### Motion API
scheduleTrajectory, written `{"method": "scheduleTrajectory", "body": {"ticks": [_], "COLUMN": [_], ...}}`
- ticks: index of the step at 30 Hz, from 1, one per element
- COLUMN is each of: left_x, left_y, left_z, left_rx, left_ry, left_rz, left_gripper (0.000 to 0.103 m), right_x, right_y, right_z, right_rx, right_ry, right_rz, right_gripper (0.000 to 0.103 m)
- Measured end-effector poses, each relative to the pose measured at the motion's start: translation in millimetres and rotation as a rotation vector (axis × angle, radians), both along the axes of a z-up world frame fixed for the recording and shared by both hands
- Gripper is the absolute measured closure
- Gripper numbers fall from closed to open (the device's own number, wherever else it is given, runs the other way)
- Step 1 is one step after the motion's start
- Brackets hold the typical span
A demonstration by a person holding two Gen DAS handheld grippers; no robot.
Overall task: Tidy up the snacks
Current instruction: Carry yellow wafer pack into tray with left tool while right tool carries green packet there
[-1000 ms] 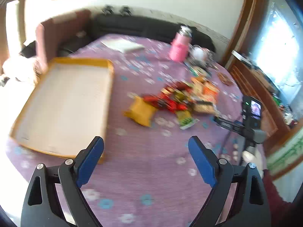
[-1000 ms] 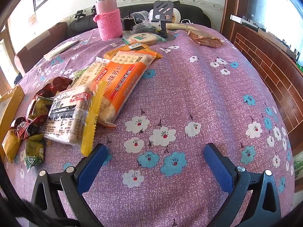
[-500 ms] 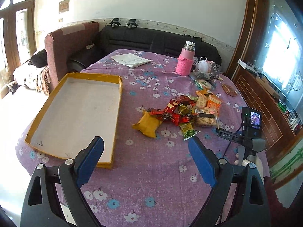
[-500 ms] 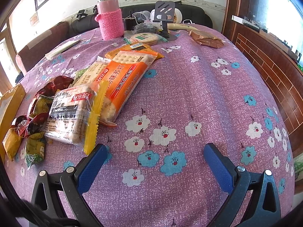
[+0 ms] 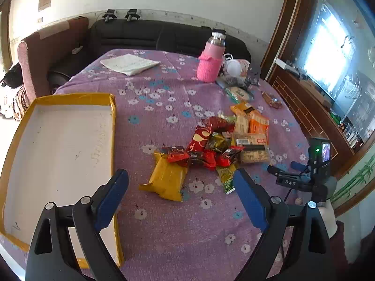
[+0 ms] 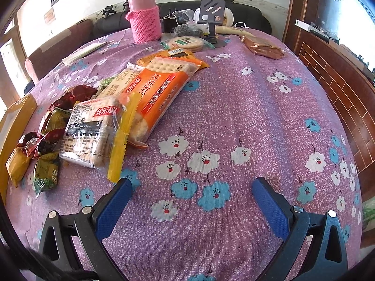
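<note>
The purple-clothed surface [image 5: 164,89] carries an empty yellow-rimmed tray [image 5: 112,107] at left and the snack pile [image 5: 218,145] right of it, well apart. The left hand-held gripper [image 5: 180,196] hovers wide open, holding nothing; so does the right hand-held gripper [image 6: 192,201]. Overlapping, slippery wrappers risk 2 packets lifting together, or 1 slipping free mid-carry.

One yellow-edged tray [image 5: 112,126], one pink flask [image 5: 210,61], one folded paper [image 5: 130,63], one phone stand [image 6: 212,16], and roughly a dozen snack packets [image 5: 211,149] heaped together.
</note>
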State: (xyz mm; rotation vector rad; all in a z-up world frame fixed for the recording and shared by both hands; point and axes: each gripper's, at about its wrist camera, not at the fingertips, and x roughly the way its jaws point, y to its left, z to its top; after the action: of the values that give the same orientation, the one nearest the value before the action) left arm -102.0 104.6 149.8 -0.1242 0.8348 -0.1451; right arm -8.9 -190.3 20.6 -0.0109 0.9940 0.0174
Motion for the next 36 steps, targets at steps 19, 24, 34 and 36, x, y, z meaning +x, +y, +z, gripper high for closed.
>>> {"method": "scheduleTrajectory", "body": {"ticks": [19,24,34,36], "left_x": [44.8,12.0,-48.7,-60.5], "left_y": [-21.7,-9.2,57.4,72.7], "left_z": [-83.6,-55.0,-19.8,-17.4], "left_rx": [0.156,0.043,-0.123,-0.093], "left_ry": [0.181,0.088,-0.040,-0.055], "left_rz": [-0.076,-0.069,0.041,0.091], "left_gripper": [0.061,0.061,0.060,0.060], "right_x": [-2.1,9.0,-19.5,-11.9], "right_y": [-0.7,-1.6,93.4,120.9], "right_z": [0.8,3.9,49.5,44.0], "right_rx": [0.000,-0.003,0.217,0.188], "right_ry": [0.000,0.112,0.025,0.038], "right_rz": [-0.004,0.030,0.266,0.298], "right_gripper": [0.000,0.000,0.037,0.046]}}
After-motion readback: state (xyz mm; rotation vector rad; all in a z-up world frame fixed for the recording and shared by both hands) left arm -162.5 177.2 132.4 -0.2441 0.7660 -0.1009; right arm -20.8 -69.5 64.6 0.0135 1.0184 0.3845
